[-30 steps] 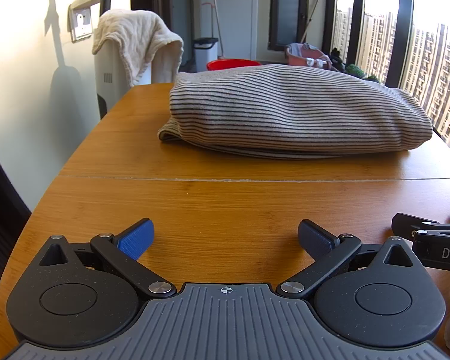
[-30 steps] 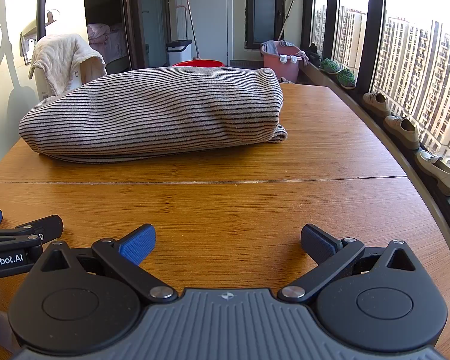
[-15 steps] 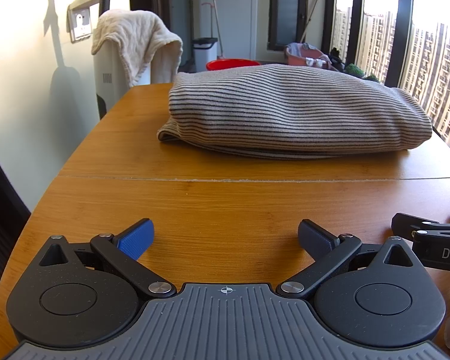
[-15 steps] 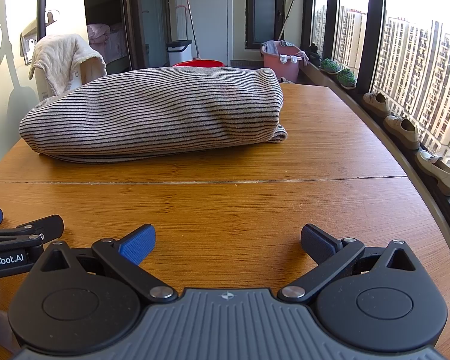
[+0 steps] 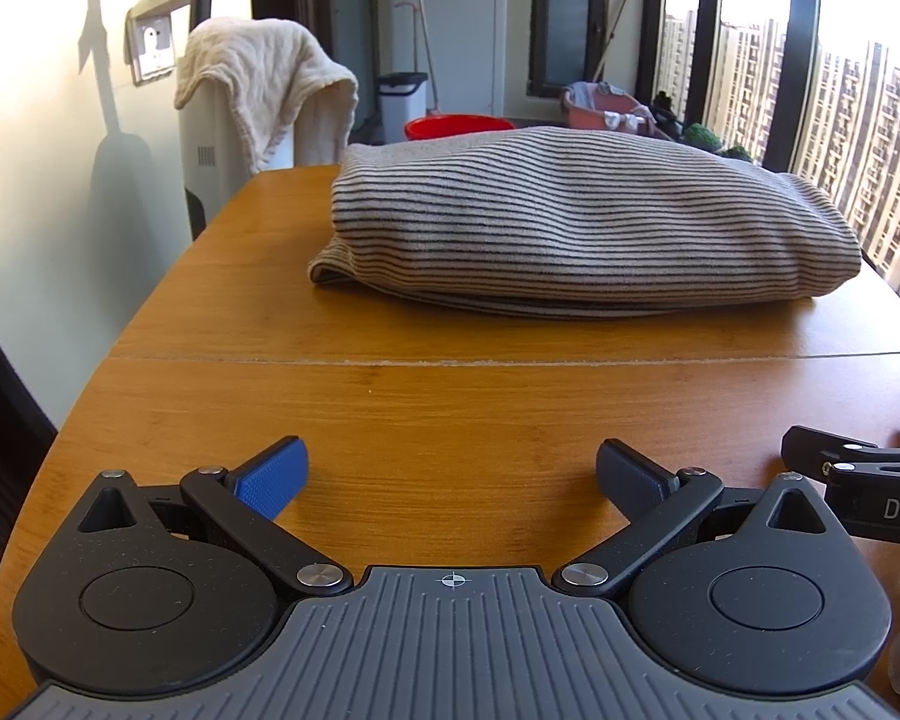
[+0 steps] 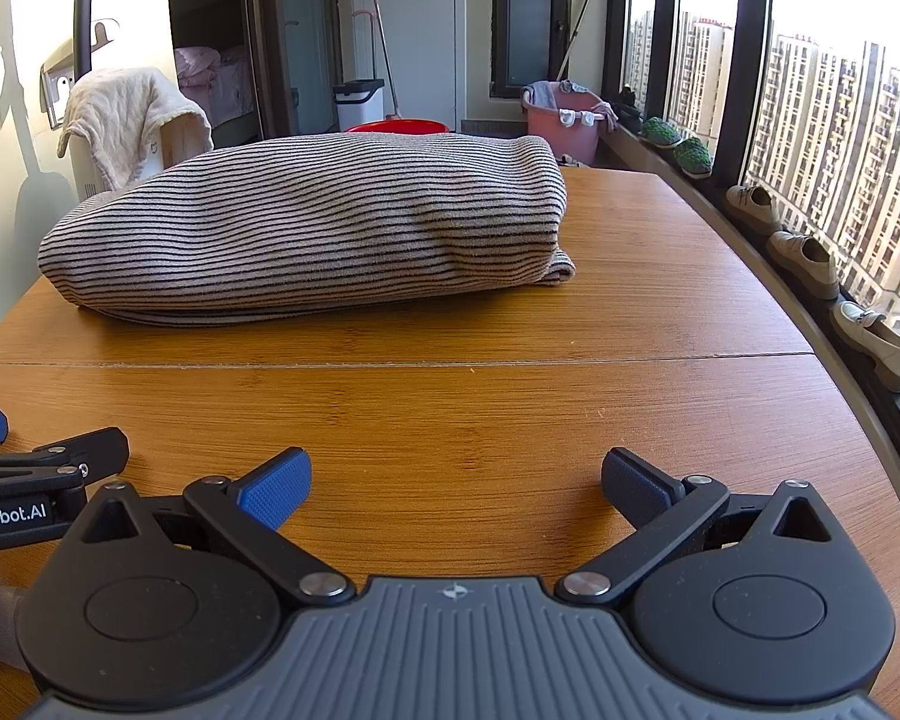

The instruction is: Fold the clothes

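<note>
A beige knitted garment with thin dark stripes lies folded into a plump, rounded bundle on the far half of the orange-brown wooden tabletop, beyond the seam that crosses the surface from side edge to side edge. Its layered edges stack at the bottom, suggesting the fold is largely done.

Both tools sit low over the near edge, side by side and well apart from the cloth. The left hand-held gripper has its blue-padded jaws spread wide with nothing between them; the right hand-held gripper is likewise spread and empty. That stance reads as a pause, either a finished fold or a fresh approach.

Past the far edge of the tabletop, a round red plastic basin shows only its rim, its contents hidden. A pink plastic laundry tub stands further back by the window, with clothes draped over its rim. A white lidded bin stands closed near a doorway. A cream towel hangs over a white appliance beside the left far corner.
</note>
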The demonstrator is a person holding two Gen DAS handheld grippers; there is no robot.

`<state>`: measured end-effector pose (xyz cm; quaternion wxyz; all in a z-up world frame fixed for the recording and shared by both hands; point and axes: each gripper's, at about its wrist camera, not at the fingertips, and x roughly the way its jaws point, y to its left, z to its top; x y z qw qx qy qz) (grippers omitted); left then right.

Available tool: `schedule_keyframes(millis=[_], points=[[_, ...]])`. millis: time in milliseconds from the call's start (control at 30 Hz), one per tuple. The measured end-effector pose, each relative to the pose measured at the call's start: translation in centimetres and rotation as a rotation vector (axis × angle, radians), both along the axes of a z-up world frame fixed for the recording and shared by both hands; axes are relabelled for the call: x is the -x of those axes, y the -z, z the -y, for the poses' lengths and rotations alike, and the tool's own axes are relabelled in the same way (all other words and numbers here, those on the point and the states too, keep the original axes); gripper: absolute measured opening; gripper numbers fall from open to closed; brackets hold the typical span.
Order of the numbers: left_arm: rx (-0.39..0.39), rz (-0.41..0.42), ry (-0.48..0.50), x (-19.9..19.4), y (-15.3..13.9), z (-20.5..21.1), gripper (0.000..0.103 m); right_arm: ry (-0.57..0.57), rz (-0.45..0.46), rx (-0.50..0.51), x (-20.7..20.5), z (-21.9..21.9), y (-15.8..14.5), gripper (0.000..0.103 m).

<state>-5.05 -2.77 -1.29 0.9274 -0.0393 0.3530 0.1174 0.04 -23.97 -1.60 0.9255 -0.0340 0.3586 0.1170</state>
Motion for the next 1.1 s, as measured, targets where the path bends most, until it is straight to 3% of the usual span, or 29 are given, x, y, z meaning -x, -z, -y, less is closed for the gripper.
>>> schedule_keyframes(millis=[1100], points=[[0.001, 0.003, 0.006, 0.13, -0.01, -0.13, 0.103, 0.000, 0.000, 0.001, -0.04, -0.09, -0.05, 0.103]])
